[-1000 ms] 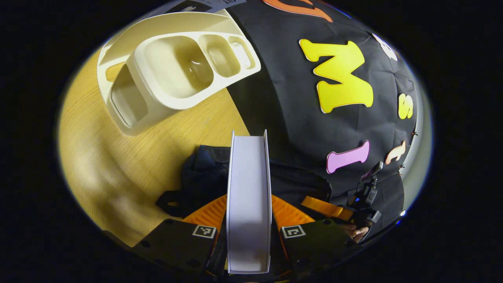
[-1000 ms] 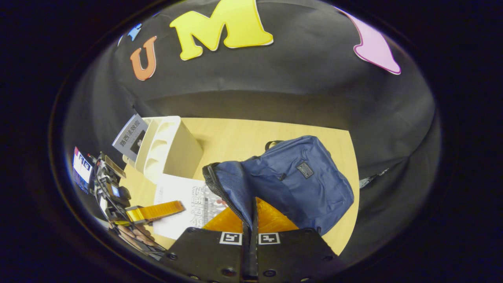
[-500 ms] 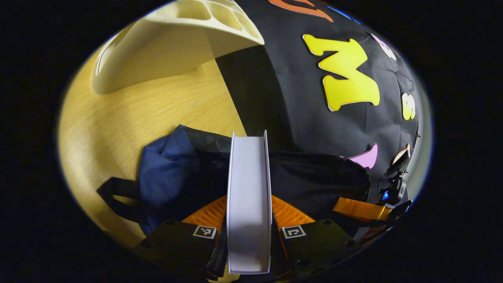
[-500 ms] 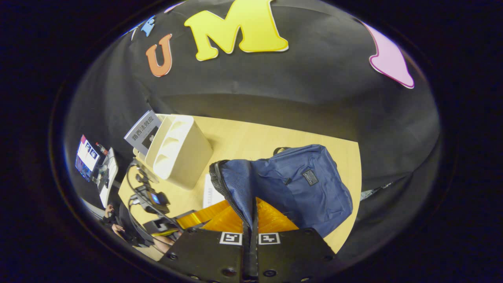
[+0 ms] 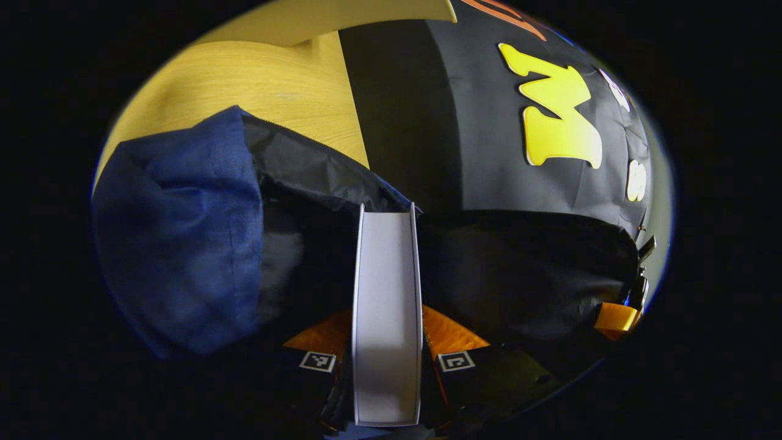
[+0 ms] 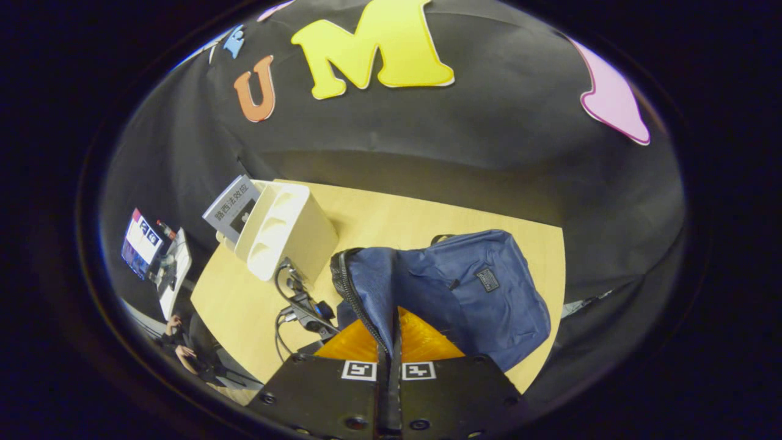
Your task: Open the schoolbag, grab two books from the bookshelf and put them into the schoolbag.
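Book held at open bag mouth

Book (image 5: 387, 305), white, slim and rectangular, is clamped edge-on between the fingers of the left gripper (image 5: 387, 366); its far end is pushed into the dark opening of the bag (image 5: 177, 232). Bag fabric is seen as navy woven cloth with black lining, soft and crumpled. The bag's zipped rim is pinched by the right gripper (image 6: 389, 366), jaws closed on the cloth, and the mouth is held up off the table (image 6: 379, 214), pale wood grain. A cream plastic shelf (image 6: 284, 235) with rounded compartments stands behind, with one more book (image 6: 231, 208) leaning at its far side. The left gripper is seen low beside the bag's open edge in the right gripper view.
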The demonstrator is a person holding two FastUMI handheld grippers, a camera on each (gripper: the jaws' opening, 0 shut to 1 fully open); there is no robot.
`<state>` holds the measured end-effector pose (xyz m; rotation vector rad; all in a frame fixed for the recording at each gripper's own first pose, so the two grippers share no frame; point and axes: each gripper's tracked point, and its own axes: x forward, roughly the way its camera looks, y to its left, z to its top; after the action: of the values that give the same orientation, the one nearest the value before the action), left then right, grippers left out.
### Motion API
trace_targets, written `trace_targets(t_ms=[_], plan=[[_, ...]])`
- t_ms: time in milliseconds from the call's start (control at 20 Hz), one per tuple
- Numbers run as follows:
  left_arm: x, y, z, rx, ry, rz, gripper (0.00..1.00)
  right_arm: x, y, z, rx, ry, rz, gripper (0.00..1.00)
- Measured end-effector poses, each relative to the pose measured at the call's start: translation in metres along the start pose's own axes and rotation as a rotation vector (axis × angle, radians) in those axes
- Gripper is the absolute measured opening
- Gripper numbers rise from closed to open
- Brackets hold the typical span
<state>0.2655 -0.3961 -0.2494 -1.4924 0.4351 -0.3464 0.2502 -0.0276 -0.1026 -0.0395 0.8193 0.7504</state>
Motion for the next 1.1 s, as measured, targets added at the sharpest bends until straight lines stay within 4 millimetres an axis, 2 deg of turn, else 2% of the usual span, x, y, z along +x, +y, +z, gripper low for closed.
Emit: trace_targets(t_ms=[50,100,150,200,250,300,350,400,450,500,550,600,650,700,750,900,1100], plan=[[0.003,0.001,-0.001,-0.009,0.003,-0.007,0.41,0.000,0.001,-0.001,0.008,0.003,0.007,0.04],[0.009,0.001,-0.004,-0.010,0.010,-0.008,0.47,0.002,0.001,-0.002,0.015,0.006,0.010,0.01],[0.014,0.003,-0.009,-0.009,0.030,0.005,0.47,0.002,0.001,-0.003,0.024,0.008,0.012,0.01],[0.019,0.003,-0.015,0.000,0.054,0.009,0.54,0.003,0.002,-0.004,0.027,0.010,0.016,0.01],[0.019,0.004,-0.019,0.011,0.068,0.018,0.55,0.002,0.002,-0.006,0.024,0.007,0.012,0.01],[0.019,0.007,-0.020,0.032,0.066,0.043,0.49,0.003,0.001,-0.006,0.015,0.005,0.009,0.03],[0.021,0.011,-0.021,0.038,0.071,0.066,0.51,0.003,0.000,-0.007,0.012,0.002,0.003,0.03],[0.018,0.012,-0.021,0.032,0.072,0.083,0.69,0.003,-0.002,-0.008,0.011,0.002,0.000,0.03],[0.015,0.013,-0.019,0.029,0.067,0.103,0.58,0.003,-0.003,-0.008,0.017,-0.002,-0.001,0.03],[0.011,0.015,-0.017,0.024,0.060,0.126,0.61,0.003,-0.005,-0.007,0.017,-0.005,-0.005,0.01],[0.005,0.015,-0.012,0.022,0.053,0.143,0.75,0.003,-0.008,-0.007,0.014,-0.011,-0.013,0.00],[-0.001,0.016,-0.007,0.026,0.043,0.163,0.69,0.003,-0.009,-0.007,0.011,-0.013,-0.015,0.01],[-0.005,0.018,-0.001,0.030,0.041,0.196,0.70,0.002,-0.009,-0.009,0.014,-0.014,-0.015,0.03],[-0.012,0.020,0.004,0.015,0.045,0.221,0.87,0.002,-0.011,-0.010,0.015,-0.015,-0.019,0.01],[-0.020,0.018,0.008,0.001,0.052,0.227,0.78,0.002,-0.011,-0.010,0.016,-0.017,-0.019,0.03],[-0.043,0.017,0.011,0.041,0.081,0.276,0.79,0.005,-0.013,-0.014,0.048,-0.016,-0.019,0.01],[-0.078,-0.010,0.011,0.154,0.104,0.283,0.79,0.009,-0.018,-0.020,0.098,-0.015,-0.038,0.01]])
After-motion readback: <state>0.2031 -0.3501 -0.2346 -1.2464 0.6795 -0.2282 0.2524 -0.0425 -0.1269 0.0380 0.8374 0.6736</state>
